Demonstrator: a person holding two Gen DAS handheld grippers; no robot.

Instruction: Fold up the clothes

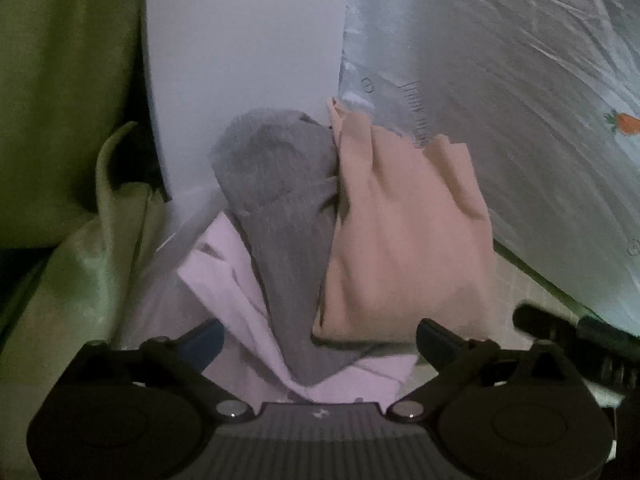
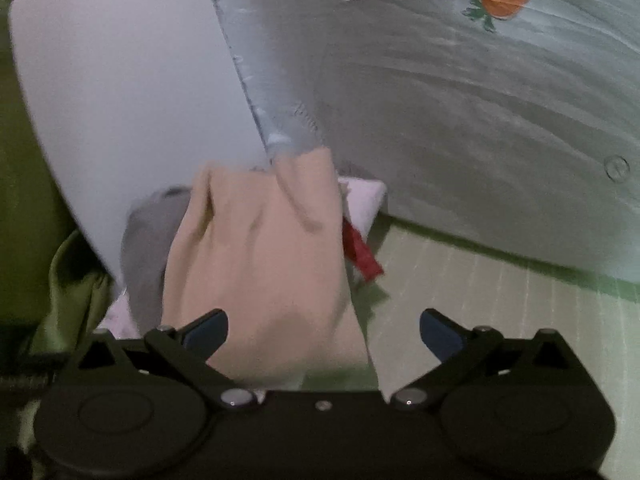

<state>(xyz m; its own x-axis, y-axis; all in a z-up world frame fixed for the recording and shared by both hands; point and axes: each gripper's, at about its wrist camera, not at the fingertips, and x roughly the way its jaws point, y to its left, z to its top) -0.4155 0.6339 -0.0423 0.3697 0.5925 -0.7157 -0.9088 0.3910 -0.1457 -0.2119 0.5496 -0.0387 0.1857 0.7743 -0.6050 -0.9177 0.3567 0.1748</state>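
Note:
A pile of clothes lies ahead of both grippers: a peach garment [image 1: 404, 232] on the right, a grey garment [image 1: 280, 208] in the middle, a pale lilac garment [image 1: 240, 288] underneath. My left gripper [image 1: 320, 340] is open and empty just above the lilac and grey cloth. In the right wrist view the peach garment [image 2: 256, 264] fills the centre, with the grey garment [image 2: 144, 252] to its left and a red tag [image 2: 362, 256] to its right. My right gripper [image 2: 324, 332] is open, with the peach cloth's near edge between its jaws.
A white panel [image 1: 240, 60] stands behind the pile. A silvery sheet with a carrot print [image 2: 506, 0] covers the right. Green fabric [image 1: 60, 120] hangs at the left. A pale tiled floor [image 2: 500, 300] lies at the right. The other gripper [image 1: 580, 336] shows at right.

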